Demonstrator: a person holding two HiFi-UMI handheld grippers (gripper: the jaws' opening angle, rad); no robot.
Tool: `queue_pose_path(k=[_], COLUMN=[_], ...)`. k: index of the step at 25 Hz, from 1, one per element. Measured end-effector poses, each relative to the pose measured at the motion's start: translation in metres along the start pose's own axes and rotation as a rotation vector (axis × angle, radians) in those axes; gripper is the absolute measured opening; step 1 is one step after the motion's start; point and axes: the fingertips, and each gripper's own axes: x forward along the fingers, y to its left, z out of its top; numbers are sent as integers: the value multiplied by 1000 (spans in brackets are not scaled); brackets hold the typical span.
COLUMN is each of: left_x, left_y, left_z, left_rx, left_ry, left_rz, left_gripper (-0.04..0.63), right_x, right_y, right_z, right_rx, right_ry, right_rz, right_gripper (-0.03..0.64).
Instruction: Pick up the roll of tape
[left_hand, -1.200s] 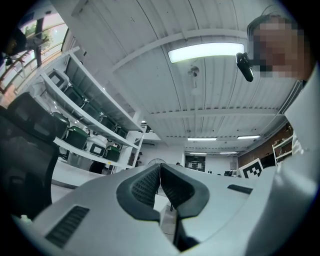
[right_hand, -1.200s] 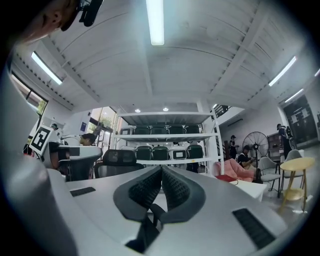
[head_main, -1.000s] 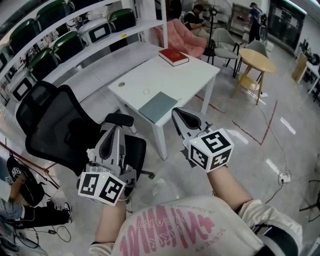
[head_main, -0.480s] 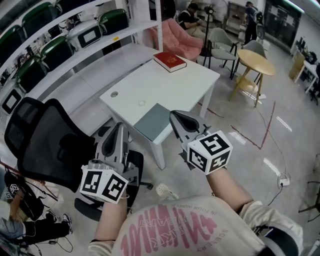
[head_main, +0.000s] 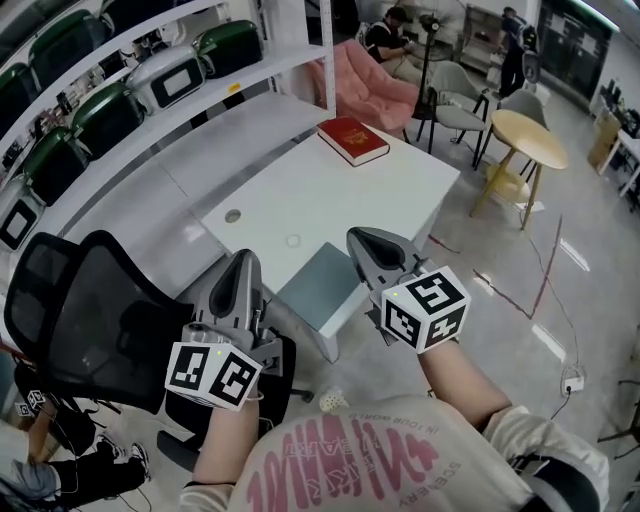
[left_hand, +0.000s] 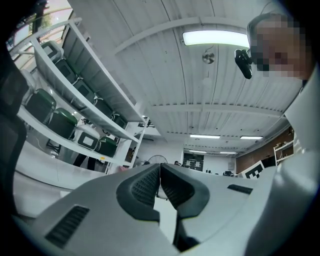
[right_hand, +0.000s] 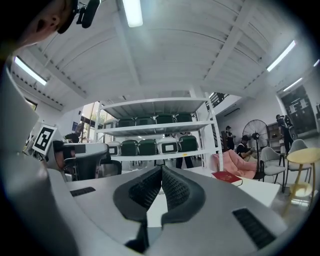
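Note:
A small pale ring (head_main: 292, 240), perhaps the roll of tape, lies on the white table (head_main: 400, 190) near its front left part. A grey flat pad (head_main: 322, 283) sits at the table's near edge and a red book (head_main: 352, 139) at the far side. My left gripper (head_main: 245, 262) is shut and empty, held just short of the table's near corner. My right gripper (head_main: 362, 240) is shut and empty too, its tips over the near edge beside the pad. In the gripper views the left gripper (left_hand: 160, 170) and the right gripper (right_hand: 161, 172) show their jaws closed on nothing.
A black mesh office chair (head_main: 90, 310) stands at the left, close to my left gripper. Shelves with green and white cases (head_main: 130, 90) run behind the table. To the right are a round wooden table (head_main: 530, 128), grey chairs and a pink sofa (head_main: 365, 75). People sit at the back.
Both grippers have moved forward towards the white table, which now lies closer and lower in view. The jaws stay shut. The chair has slid to the left of the picture.

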Motion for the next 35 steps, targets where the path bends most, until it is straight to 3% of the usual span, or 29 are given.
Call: queue_pose_path(k=[9, 20, 29, 35], left_x=[72, 102, 116, 145], left_y=[58, 105, 130, 147], left_z=[7, 4, -23, -45], left_rx=[4, 6, -22, -32], left_ry=[3, -6, 6, 8], left_rz=[20, 55, 143, 243], left_gripper=[25, 25, 25, 25], right_x=[87, 148, 181, 217], right_y=[-42, -56, -76, -109], right_z=[10, 8, -21, -36], right_rx=[21, 13, 36, 27], right_ry=[7, 14, 78, 136], right_rz=[26, 61, 122, 199], right_gripper=[17, 17, 16, 17])
